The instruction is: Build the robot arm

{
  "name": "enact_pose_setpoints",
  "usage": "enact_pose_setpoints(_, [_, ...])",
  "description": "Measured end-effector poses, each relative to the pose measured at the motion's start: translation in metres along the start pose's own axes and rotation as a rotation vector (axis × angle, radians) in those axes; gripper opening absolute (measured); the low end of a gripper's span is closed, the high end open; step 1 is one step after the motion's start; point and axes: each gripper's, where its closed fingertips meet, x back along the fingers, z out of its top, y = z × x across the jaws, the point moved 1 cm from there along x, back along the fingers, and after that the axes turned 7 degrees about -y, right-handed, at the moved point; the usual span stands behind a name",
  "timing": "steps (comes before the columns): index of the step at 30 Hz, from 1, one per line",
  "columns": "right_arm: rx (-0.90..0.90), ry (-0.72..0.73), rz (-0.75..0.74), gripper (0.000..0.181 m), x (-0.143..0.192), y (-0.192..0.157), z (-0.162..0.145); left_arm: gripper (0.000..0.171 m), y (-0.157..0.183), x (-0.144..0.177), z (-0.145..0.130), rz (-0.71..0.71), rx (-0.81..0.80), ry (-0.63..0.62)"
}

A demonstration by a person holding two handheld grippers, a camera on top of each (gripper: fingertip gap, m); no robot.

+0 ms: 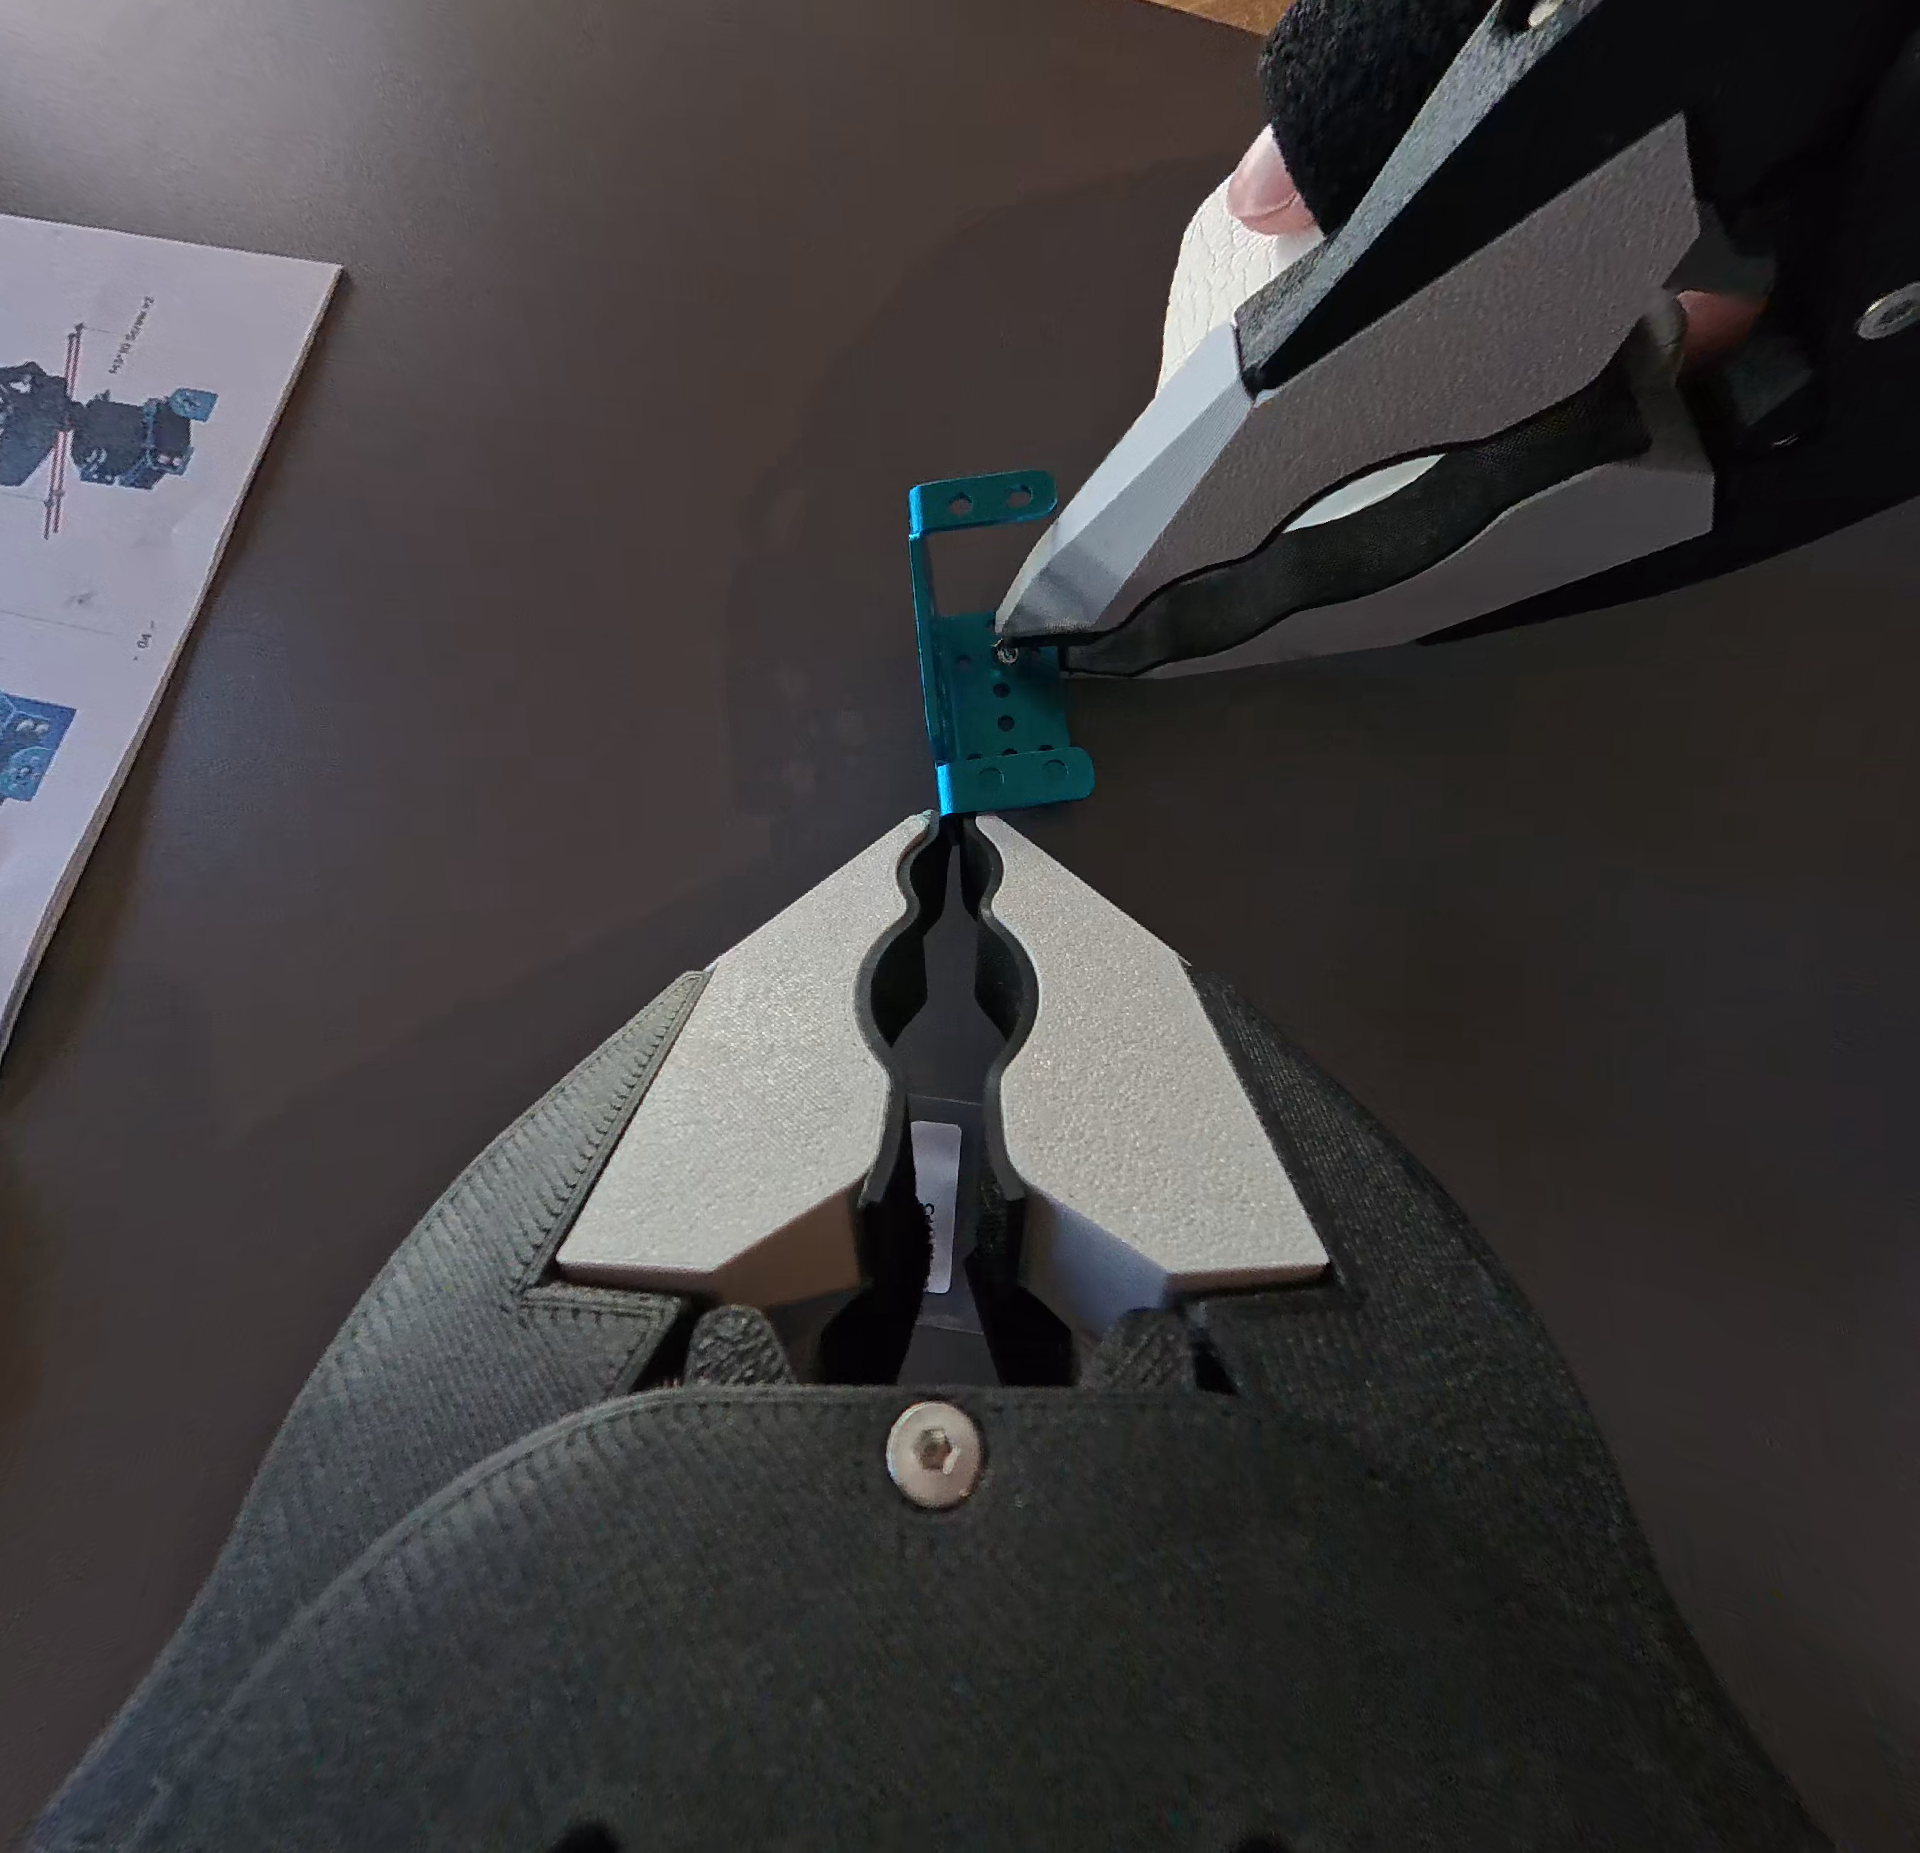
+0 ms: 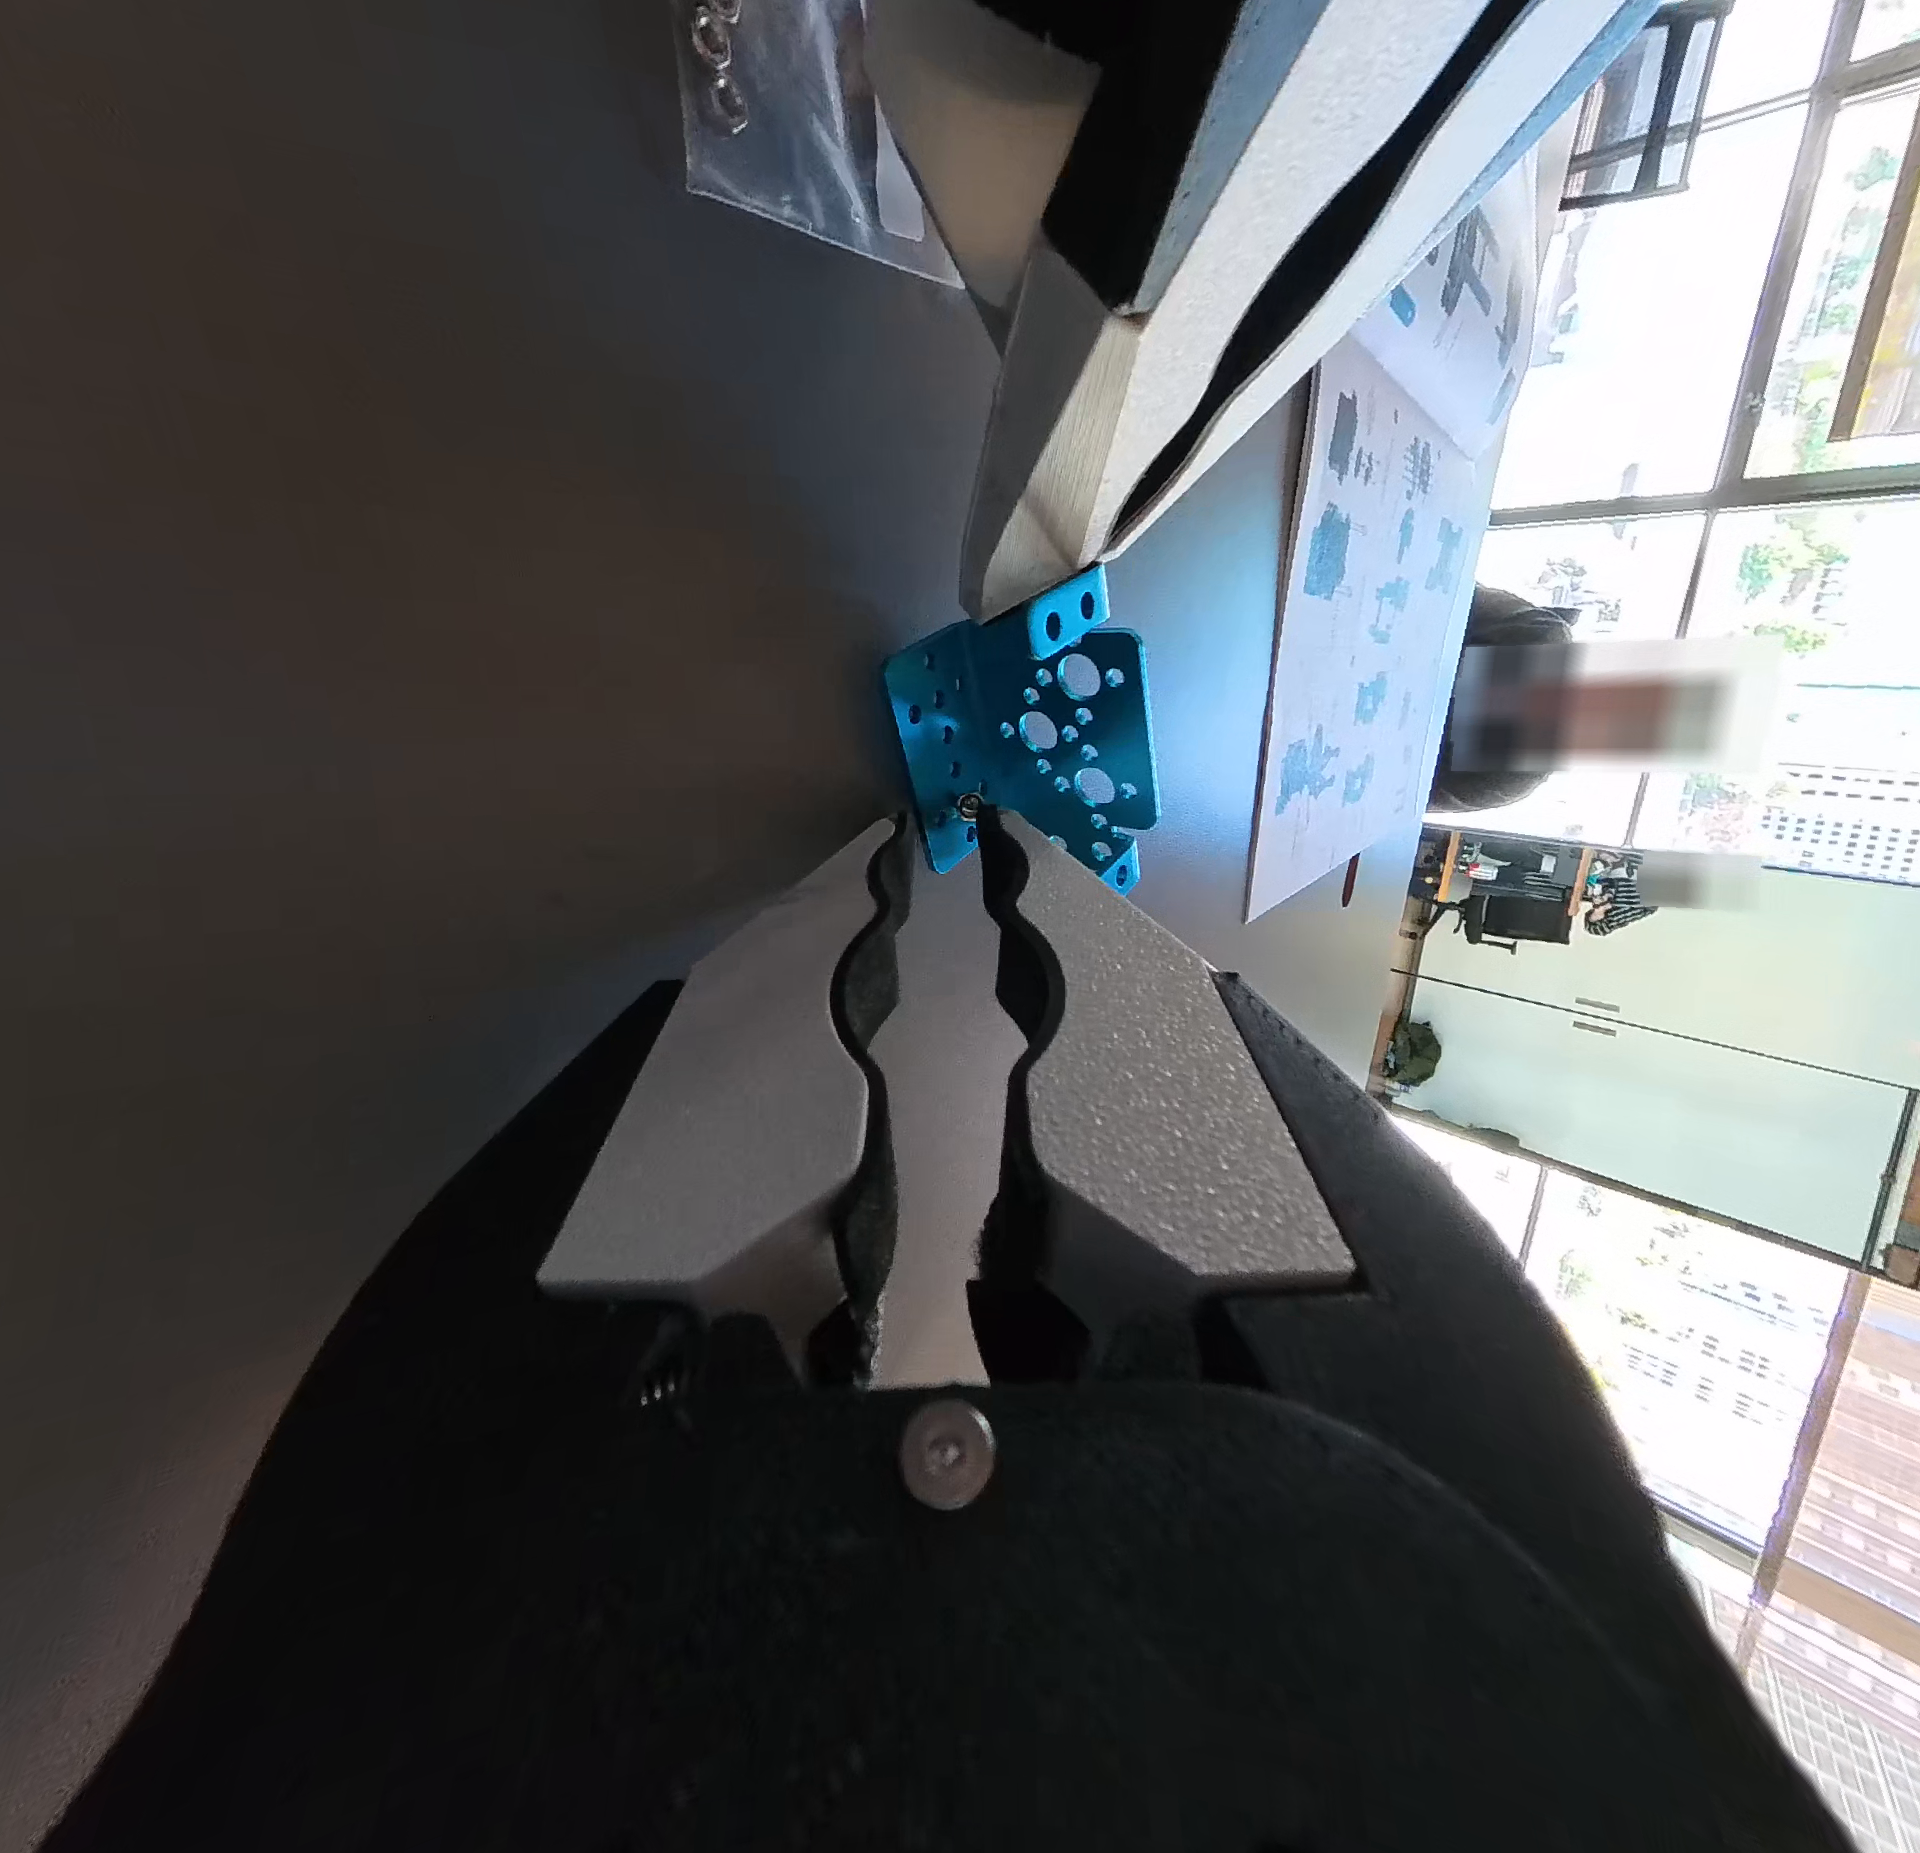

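Observation:
A blue metal bracket [image 1: 982,686] with many holes stands on edge on the dark table [image 1: 520,245]. My left gripper [image 1: 954,824] is shut on the bracket's near edge. My right gripper [image 1: 1031,645] comes in from the upper right, with its tips at the bracket's holed face. A tiny screw [image 1: 1006,649] sits at the tip of one finger, against the bracket. In the right wrist view my right gripper [image 2: 941,824] has its jaws a narrow gap apart. The screw [image 2: 969,804] touches only the right fingertip, on the bracket [image 2: 1081,733]. The left gripper [image 2: 1039,567] holds the bracket's far end.
An open instruction booklet [image 1: 135,556] lies at the left of the table; it also shows in the right wrist view [image 2: 1371,640]. A clear bag of small hardware [image 2: 790,89] lies further off. A white object [image 1: 1226,276] and a gloved hand [image 1: 1371,37] sit behind the right gripper. My left and right fingertips are right by each other.

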Motion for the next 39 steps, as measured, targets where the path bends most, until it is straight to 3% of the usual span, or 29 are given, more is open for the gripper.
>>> enact_pose_setpoints(29, [0.036, -0.029, 0.011, 0.018, 0.001, 0.002, -0.001, 0.001, 0.0, 0.0, 0.0, -0.003, 0.006, 0.0])
enact_pose_setpoints(34, [-0.136, 0.017, 0.036, 0.019, 0.011, 0.0, -0.002, 0.001, 0.0, 0.0, 0.0, 0.001, 0.007, 0.0])
enact_pose_setpoints(39, [-0.576, 0.157, 0.135, 0.023, 0.027, 0.003, 0.011, 0.001, 0.0, 0.0, 0.0, -0.001, 0.018, -0.001])
